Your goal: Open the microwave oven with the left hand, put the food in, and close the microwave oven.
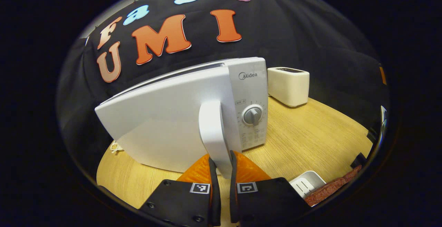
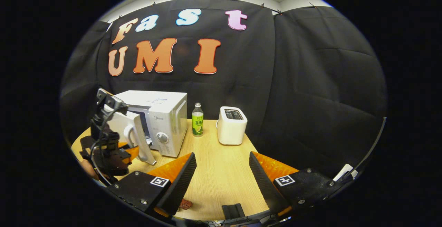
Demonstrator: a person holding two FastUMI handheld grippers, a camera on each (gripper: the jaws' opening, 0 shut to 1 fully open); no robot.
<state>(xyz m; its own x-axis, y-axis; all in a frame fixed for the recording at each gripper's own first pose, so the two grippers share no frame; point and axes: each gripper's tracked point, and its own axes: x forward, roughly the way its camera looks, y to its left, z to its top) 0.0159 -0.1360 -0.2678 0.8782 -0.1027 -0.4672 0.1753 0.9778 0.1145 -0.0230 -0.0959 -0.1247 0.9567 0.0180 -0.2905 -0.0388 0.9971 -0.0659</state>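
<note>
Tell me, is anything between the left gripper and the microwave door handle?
No. The left gripper already has its fingers on either side of the door handle, and the right gripper view shows the microwave door swung partly open.

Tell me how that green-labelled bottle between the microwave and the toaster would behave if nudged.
The bottle stands upright, tall and narrow on the table, so it would likely tip rather than slide. Being round, it would probably roll once down. It looks mostly full, so perhaps heavy for its size; I cannot tell its material.
</note>
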